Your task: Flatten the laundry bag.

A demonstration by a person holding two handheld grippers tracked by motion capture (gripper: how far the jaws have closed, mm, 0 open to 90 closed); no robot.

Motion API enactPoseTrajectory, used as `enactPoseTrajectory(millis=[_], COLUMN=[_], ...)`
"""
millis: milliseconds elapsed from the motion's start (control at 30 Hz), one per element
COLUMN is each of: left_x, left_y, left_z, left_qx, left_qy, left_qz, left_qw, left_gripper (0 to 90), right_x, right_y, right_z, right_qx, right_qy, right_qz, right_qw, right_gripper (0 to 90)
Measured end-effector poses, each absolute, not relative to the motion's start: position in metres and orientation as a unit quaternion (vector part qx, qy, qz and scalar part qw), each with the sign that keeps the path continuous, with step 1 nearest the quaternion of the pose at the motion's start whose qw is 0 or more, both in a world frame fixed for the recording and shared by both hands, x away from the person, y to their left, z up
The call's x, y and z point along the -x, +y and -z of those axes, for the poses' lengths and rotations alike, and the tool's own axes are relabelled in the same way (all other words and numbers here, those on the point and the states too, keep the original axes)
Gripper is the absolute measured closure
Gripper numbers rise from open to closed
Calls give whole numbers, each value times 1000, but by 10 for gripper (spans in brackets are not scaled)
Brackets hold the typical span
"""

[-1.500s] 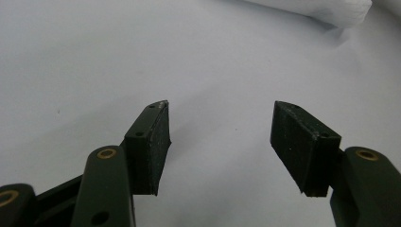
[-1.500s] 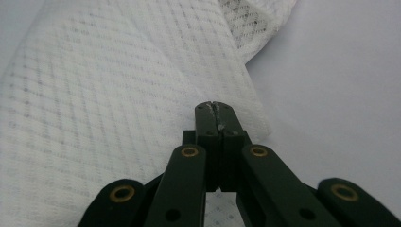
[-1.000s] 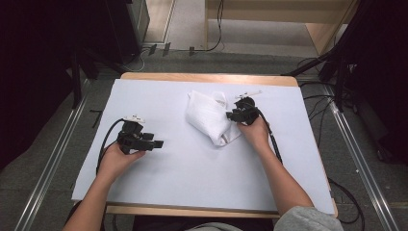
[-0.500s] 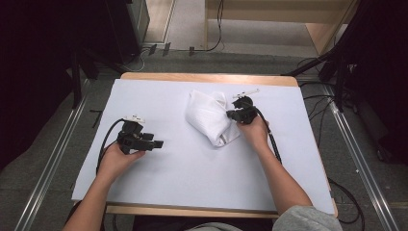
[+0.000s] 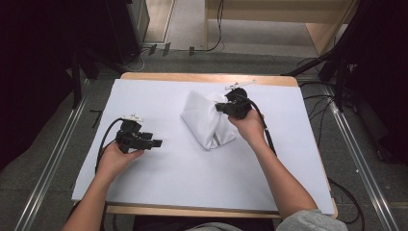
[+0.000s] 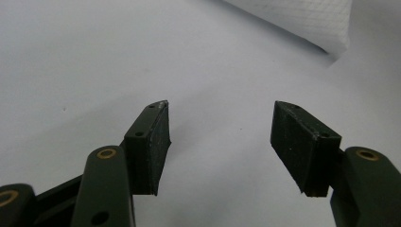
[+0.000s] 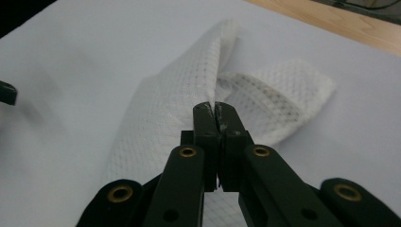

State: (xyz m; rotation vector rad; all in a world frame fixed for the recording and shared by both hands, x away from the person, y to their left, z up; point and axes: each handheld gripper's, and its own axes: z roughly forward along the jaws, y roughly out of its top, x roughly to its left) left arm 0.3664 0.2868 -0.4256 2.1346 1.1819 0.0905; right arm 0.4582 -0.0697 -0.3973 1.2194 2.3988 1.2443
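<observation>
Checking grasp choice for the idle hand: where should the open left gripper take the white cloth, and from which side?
Probably the cloth's near-left edge, approached low from the left gripper's side. That fold lies flat and free on the table sheet, while the right gripper already pinches a raised fold on the far side.

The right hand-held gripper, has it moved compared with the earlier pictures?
No. The right hand-held gripper stays shut on the white cloth, at the same spot relative to the table's far wooden edge in the high view.
</observation>
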Motion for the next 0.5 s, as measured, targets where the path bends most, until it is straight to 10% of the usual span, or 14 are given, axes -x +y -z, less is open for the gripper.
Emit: enactPoseTrajectory(millis=[500], left_x=[-368], left_y=[298], left_z=[423], left_qx=[-812], left_qy=[466], left_qz=[-38], left_qw=[348], left_gripper=[390], right_x=[-448], right_y=[-5], right_z=[384], right_qx=[-355], right_qy=[834], right_qz=[-419], right_qw=[60], right_gripper=[900])
